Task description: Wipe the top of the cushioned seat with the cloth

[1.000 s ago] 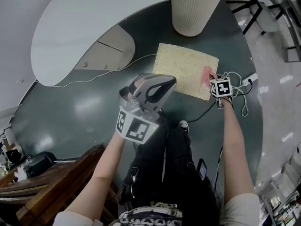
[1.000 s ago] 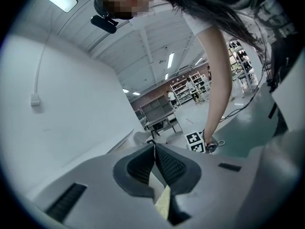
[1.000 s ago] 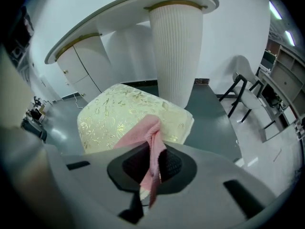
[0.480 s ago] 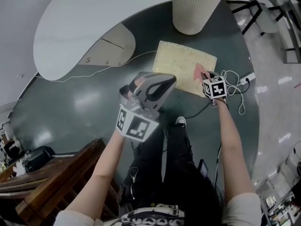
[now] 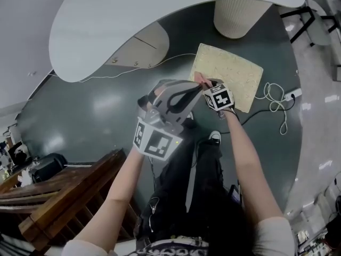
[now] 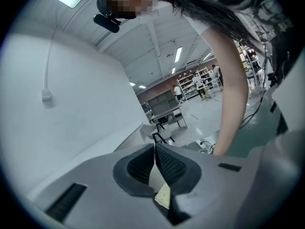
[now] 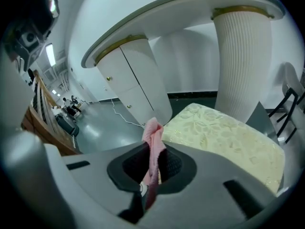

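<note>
The pink cloth [image 7: 153, 140] (thin, limp, light) is pinched in the right gripper's [image 7: 151, 168] jaws at the near-left corner of the cushioned seat [image 5: 234, 73]. It likely drags and folds easily, so gripping a bunched fold suits. The left gripper's [image 6: 155, 161] jaws meet, empty

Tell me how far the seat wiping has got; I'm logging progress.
Done: the pink cloth is picked up, the right gripper shut on it. In hand: the cloth is at one corner of the cream cushioned seat. Left: no wiped trace shows, so coverage can't be judged. The left gripper is shut, empty, off the seat.
</note>
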`<act>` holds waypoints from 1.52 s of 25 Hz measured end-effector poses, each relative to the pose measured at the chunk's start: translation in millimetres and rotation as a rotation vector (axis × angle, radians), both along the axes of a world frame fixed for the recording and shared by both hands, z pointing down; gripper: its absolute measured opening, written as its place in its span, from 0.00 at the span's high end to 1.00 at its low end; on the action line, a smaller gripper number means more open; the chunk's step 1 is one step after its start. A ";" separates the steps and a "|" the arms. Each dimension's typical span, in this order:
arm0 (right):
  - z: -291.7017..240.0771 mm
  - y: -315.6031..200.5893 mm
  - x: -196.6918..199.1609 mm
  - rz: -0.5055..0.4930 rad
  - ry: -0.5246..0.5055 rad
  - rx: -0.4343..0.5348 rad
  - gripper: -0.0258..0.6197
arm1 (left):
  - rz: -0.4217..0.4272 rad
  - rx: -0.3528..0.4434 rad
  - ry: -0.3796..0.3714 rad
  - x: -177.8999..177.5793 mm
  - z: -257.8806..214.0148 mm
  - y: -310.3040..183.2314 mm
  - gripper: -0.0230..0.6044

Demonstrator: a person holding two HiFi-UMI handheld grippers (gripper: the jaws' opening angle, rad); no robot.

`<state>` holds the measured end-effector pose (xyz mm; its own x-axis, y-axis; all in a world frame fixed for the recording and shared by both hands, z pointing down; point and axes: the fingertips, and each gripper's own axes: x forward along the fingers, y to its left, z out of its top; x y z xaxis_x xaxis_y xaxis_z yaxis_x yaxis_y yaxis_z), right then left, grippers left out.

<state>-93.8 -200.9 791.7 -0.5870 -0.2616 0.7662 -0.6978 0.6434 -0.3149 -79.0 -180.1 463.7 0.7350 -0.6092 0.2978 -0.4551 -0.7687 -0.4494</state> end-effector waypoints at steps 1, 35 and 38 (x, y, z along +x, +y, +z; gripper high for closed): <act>4.5 -0.3 -6.9 -0.009 0.001 -0.008 0.94 | -0.006 -0.002 0.005 -2.0 0.5 -2.3 0.95; 44.8 85.0 286.0 0.360 0.304 -0.157 0.94 | 0.101 -0.039 -0.003 50.5 0.3 14.9 0.95; 18.7 76.6 272.2 0.377 0.220 -0.112 0.94 | 0.112 -0.032 0.002 60.1 -8.1 21.5 0.95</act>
